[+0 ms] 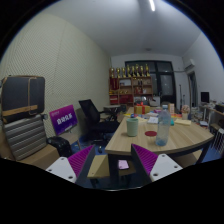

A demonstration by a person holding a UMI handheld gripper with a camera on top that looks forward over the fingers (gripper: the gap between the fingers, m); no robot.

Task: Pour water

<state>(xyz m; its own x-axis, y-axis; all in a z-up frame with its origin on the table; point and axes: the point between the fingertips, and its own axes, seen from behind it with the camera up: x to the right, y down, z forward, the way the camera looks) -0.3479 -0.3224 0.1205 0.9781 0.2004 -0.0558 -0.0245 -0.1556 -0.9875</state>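
A clear plastic water bottle (163, 126) with a blue cap stands on the wooden table (180, 135), beyond my right finger. A pale green cup (132, 126) stands to the left of the bottle, farther back on the table. My gripper (112, 164) is open, well short of both, with nothing between its purple pads (82, 160). The table's near corner lies between the fingers, with a small pink-and-white item (123, 164) on it.
A black office chair (95, 117) stands left of the table. A purple sign (64, 119) and stacked furniture (24, 115) sit at the left wall. Shelves with trophies (133, 85) line the back wall. Other small things sit farther along the table.
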